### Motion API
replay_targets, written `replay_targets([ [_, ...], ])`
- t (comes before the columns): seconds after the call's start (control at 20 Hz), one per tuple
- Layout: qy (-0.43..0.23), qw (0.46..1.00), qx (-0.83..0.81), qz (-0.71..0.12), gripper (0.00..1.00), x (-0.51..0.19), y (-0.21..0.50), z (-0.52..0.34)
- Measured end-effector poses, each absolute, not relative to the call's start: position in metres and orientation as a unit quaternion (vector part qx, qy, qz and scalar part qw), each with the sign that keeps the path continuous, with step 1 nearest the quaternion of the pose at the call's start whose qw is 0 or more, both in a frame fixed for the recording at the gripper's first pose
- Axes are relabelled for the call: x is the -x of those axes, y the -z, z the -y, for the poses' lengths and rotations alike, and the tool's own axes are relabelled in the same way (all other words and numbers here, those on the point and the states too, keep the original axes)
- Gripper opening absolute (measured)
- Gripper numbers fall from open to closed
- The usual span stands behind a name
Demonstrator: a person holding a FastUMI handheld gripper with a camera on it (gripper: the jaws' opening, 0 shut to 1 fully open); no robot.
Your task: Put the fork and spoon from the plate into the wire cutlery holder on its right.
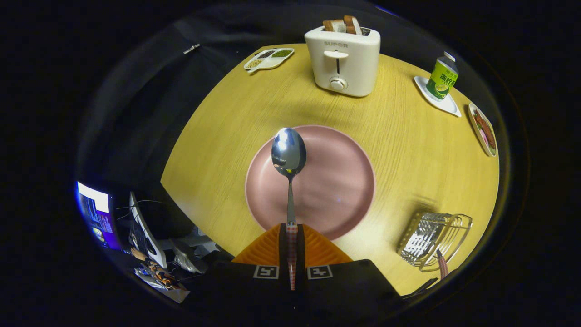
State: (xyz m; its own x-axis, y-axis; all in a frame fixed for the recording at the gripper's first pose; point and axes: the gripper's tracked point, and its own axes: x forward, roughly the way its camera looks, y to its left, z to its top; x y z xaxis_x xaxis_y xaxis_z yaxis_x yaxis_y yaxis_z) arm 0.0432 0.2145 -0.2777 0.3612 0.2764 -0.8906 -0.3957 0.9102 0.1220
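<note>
Spoon (289,156) held up between the two fingers of the gripper (291,236), handle pinched on both sides, bowl sticking out ahead and hanging over the plate (345,181). Fingers closed tight on the checked handle, with the thin silver neck coming out just past the tips.

Shiny and silver at the round end, with bright spots of light on it. Handle covered in small red and white squares.

Plate round, pink and bare, sitting on the yellow wooden table (218,150) right under the spoon.

Wire cutlery holder (433,240) off to the right of the plate, close to the table edge. Made of shiny wire, with a handle in the same checked pattern (442,265) poking out of it. Looks a bit blurry.

Farther back, beyond the plate, a white toaster (343,61) with slices of bread (342,25) standing up in it. Left of the toaster, a small white dish (268,59) split into parts with seeds or beans inside. Right of the toaster, a green bottle (442,77) standing on a white tray (447,103), and past that a little plate with food (483,129).

Bare table between the plate and the holder.
</note>
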Motion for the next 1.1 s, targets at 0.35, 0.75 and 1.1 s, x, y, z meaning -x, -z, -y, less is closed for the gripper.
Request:
replay_targets([
  [0.35, -0.195, 0.82, 0.053, -0.535, 0.08, 0.001, 0.205, -0.141],
  [0.75, -0.164, 0.761, 0.15, -0.61, 0.08, 0.019, 0.182, -0.03],
  [1.1, -0.169, 0.663, 0.219, -0.695, 0.08, 0.005, 0.204, 0.024],
])
